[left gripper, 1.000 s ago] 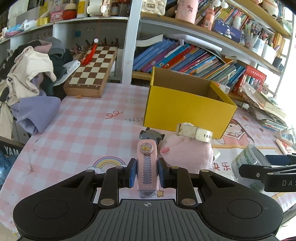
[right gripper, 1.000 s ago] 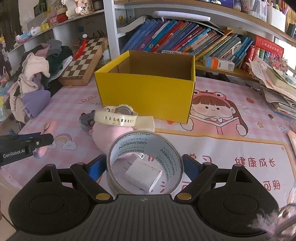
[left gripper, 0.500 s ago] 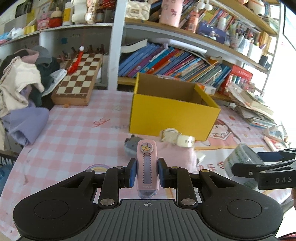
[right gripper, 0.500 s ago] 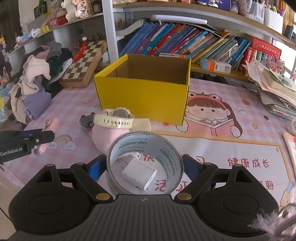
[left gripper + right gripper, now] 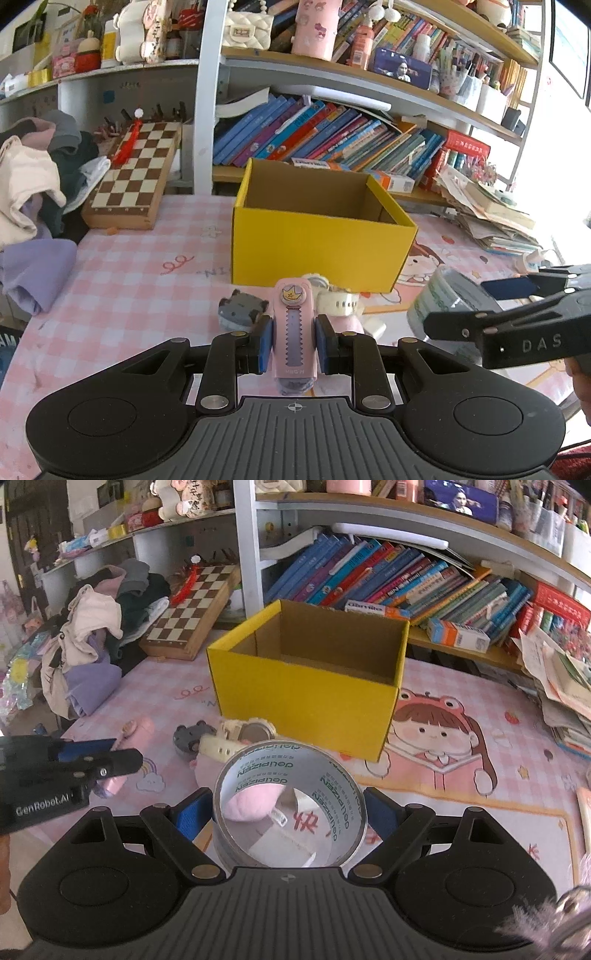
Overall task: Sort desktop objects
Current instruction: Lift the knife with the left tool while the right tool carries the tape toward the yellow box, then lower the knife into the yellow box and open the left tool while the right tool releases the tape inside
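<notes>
My left gripper [image 5: 293, 349] is shut on a pink utility knife [image 5: 293, 332] with a crown sticker, held above the table. My right gripper [image 5: 290, 812] is shut on a roll of clear tape [image 5: 290, 808], which also shows in the left wrist view as the tape roll [image 5: 443, 295]. An open yellow cardboard box [image 5: 317, 236] [image 5: 306, 690] stands ahead of both, with nothing visible inside. Just before it lie a cream wristwatch [image 5: 240, 736], a grey mouse-shaped toy [image 5: 240, 312] and a pink plush [image 5: 251, 803].
A chessboard [image 5: 133, 181] leans at the back left beside a pile of clothes [image 5: 33, 184]. Bookshelves [image 5: 332, 140] run behind the box. Stacked papers [image 5: 561, 694] sit at the right. The tabletop carries a pink checked cover [image 5: 122, 273] with cartoon prints.
Both grippers have risen and pulled back with their loads, so I look down into the yellow box. The white block seen through the tape ring earlier has given way to the pink plush.
</notes>
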Action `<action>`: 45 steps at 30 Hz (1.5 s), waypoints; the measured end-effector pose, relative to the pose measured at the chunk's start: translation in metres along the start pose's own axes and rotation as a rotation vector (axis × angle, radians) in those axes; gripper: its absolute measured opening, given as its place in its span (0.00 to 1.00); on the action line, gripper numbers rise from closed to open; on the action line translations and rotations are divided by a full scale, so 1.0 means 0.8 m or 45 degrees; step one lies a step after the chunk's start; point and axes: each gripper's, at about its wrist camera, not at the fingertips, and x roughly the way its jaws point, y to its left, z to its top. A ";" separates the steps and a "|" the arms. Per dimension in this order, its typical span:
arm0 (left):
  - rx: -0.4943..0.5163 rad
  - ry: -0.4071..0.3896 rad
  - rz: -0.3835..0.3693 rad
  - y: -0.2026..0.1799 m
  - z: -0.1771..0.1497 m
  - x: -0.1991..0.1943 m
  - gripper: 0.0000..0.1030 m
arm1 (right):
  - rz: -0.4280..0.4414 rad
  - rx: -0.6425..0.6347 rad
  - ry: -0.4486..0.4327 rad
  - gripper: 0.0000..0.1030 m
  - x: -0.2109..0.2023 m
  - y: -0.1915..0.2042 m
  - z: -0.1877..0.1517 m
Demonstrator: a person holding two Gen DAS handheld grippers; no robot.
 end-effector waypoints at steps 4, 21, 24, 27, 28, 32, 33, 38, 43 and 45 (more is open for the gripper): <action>-0.013 -0.023 0.028 -0.003 0.010 0.005 0.22 | 0.027 -0.034 -0.019 0.84 0.007 -0.008 0.017; 0.100 -0.090 0.065 -0.034 0.092 0.050 0.22 | 0.126 -0.097 -0.120 0.84 0.038 -0.060 0.097; 0.116 -0.094 0.062 -0.035 0.112 0.064 0.22 | 0.125 -0.124 -0.148 0.84 0.047 -0.070 0.119; 0.156 -0.099 0.068 -0.037 0.134 0.076 0.22 | 0.135 -0.158 -0.165 0.84 0.060 -0.078 0.141; 0.171 -0.101 0.072 -0.038 0.141 0.081 0.22 | 0.139 -0.169 -0.170 0.84 0.065 -0.081 0.148; 0.198 -0.100 0.089 -0.038 0.167 0.101 0.22 | 0.153 -0.213 -0.192 0.84 0.083 -0.091 0.177; 0.203 -0.100 0.096 -0.037 0.172 0.107 0.22 | 0.155 -0.230 -0.193 0.84 0.088 -0.092 0.182; 0.198 -0.072 0.129 -0.032 0.191 0.143 0.22 | 0.151 -0.396 -0.161 0.84 0.132 -0.094 0.207; 0.229 0.022 0.177 -0.027 0.198 0.192 0.22 | 0.152 -0.546 -0.085 0.84 0.184 -0.099 0.227; 0.257 0.062 0.194 -0.027 0.201 0.213 0.22 | 0.164 -0.588 -0.058 0.84 0.200 -0.099 0.228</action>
